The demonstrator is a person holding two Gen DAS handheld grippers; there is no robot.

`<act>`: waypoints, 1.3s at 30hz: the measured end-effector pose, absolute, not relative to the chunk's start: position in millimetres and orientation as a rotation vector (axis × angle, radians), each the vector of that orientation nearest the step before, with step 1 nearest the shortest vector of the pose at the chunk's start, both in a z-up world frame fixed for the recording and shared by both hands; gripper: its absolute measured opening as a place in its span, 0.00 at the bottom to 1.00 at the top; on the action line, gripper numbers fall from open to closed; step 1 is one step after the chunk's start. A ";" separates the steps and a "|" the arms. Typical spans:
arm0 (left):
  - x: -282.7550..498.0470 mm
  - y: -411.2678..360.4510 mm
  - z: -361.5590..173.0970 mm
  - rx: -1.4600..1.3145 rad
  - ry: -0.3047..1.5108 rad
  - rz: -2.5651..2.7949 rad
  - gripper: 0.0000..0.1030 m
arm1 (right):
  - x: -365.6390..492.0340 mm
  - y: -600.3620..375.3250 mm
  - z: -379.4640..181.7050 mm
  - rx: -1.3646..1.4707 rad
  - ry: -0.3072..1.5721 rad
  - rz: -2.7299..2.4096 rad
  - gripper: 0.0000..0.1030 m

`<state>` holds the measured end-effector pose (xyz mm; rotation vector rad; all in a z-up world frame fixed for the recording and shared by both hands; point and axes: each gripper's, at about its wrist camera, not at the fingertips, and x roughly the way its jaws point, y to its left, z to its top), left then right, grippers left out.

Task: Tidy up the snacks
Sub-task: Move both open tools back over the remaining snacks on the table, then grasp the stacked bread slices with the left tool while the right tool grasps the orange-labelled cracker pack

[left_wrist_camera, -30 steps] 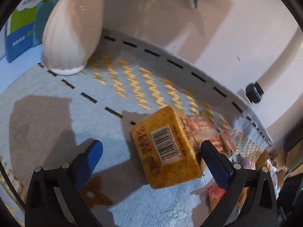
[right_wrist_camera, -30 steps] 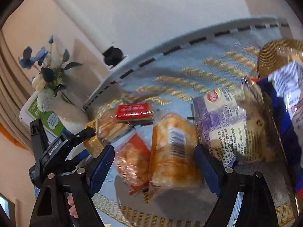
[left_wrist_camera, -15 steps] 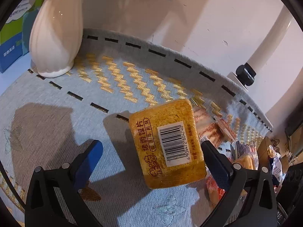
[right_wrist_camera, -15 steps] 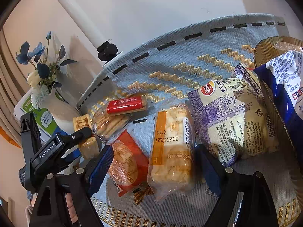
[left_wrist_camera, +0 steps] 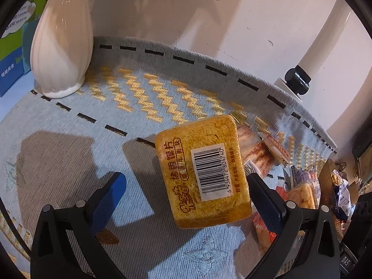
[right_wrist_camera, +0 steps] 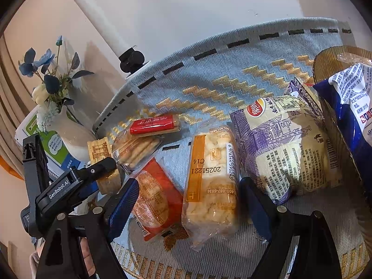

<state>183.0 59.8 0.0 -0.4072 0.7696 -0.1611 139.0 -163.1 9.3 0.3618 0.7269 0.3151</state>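
Note:
A yellow snack pack with a barcode (left_wrist_camera: 204, 172) lies on the blue cloth between the fingers of my open left gripper (left_wrist_camera: 183, 188), close to the right finger. It also shows in the right wrist view (right_wrist_camera: 102, 160) beside the left gripper's body (right_wrist_camera: 69, 186). My right gripper (right_wrist_camera: 188, 200) is open around a clear pack of pale crackers with an orange stripe (right_wrist_camera: 211, 181). A red-orange pack (right_wrist_camera: 155, 197) lies to its left. A purple and white bag (right_wrist_camera: 283, 146) lies to its right. A biscuit pack with a red label (right_wrist_camera: 144, 137) lies behind.
A white vase with blue flowers (right_wrist_camera: 67, 130) stands at the table's back left, also in the left wrist view (left_wrist_camera: 60, 46), with a green and blue box (left_wrist_camera: 14, 46) behind it. A wicker basket (right_wrist_camera: 330, 62) holding a blue bag (right_wrist_camera: 351, 107) stands at the right. A wall runs behind the table.
The left gripper has backed off and tilted, so the yellow pack sits more squarely between its fingers. The right gripper has come lower and closer over the orange-striped cracker pack.

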 end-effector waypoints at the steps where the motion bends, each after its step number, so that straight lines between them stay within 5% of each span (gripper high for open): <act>1: 183.0 59.7 0.0 -0.409 0.770 -0.161 1.00 | 138.9 -163.4 9.3 0.363 0.727 0.316 0.84; 39: 181.8 60.7 2.1 -0.410 0.776 -0.157 1.00 | 134.3 -170.8 8.8 0.388 0.724 0.301 0.83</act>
